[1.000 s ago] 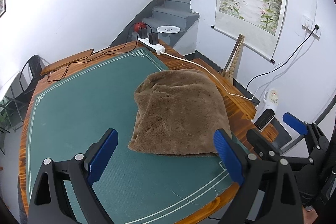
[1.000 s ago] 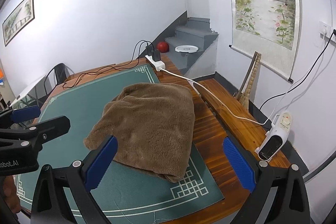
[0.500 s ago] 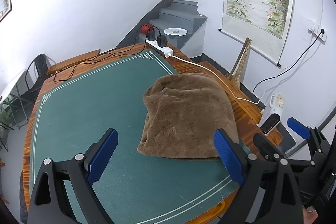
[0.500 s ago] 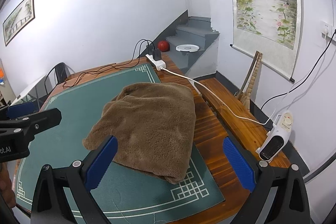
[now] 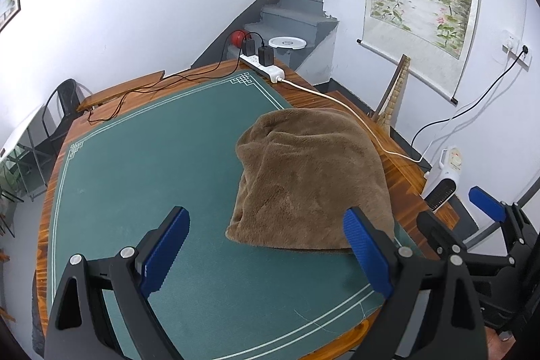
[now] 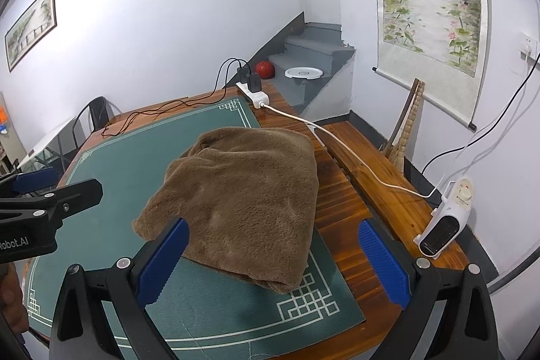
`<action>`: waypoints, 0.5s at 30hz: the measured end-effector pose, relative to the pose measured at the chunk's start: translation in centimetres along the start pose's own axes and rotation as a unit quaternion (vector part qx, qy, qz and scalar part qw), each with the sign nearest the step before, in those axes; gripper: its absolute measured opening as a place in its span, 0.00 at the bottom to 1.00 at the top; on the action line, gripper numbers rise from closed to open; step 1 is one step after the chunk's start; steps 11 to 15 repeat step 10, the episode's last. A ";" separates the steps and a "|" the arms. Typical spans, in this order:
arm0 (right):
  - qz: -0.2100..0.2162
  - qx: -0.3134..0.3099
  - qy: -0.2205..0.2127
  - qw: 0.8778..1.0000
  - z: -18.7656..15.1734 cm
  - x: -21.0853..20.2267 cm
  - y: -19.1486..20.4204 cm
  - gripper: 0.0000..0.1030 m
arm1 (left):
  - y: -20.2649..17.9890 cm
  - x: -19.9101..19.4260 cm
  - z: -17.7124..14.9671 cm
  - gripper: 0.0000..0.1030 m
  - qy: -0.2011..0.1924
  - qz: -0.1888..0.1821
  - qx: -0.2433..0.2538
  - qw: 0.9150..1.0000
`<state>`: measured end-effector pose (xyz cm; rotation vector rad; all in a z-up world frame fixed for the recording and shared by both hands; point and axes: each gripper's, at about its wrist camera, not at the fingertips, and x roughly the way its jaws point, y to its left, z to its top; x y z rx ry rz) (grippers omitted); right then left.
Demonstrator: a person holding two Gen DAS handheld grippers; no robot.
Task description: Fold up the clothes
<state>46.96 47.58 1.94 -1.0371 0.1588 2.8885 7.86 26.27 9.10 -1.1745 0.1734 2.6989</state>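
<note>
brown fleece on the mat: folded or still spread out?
Folded. The brown fleece lies as a compact, thick bundle with layered edges at its near corner, on the green mat. Neither open gripper touches it.

A folded brown garment (image 5: 310, 181) lay on the green mat (image 5: 152, 164) near the right edge of the surface (image 5: 408, 174), overlapping the bare wood there. The left gripper (image 5: 266, 255) hung above the near edge, jaws spread wide and empty. A white power strip (image 5: 261, 67) sat at the far corner. The right gripper (image 5: 462, 211) showed at the right, jaws apart.

A white power strip (image 6: 252, 93) sits on the wooden table (image 6: 341, 208); a heater (image 6: 445, 220) stands nearby.
</note>
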 end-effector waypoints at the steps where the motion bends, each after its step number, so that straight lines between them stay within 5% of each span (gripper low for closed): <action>1: 0.001 0.000 0.001 1.000 0.0 0.0 0.0 0.99 | 0.1 0.1 0.0 0.92 0.001 -0.001 -0.001 1.000; 15: 0.002 -0.001 0.000 1.000 0.0 0.0 0.4 0.99 | 0.1 0.0 -0.3 0.92 -0.002 -0.002 0.008 1.000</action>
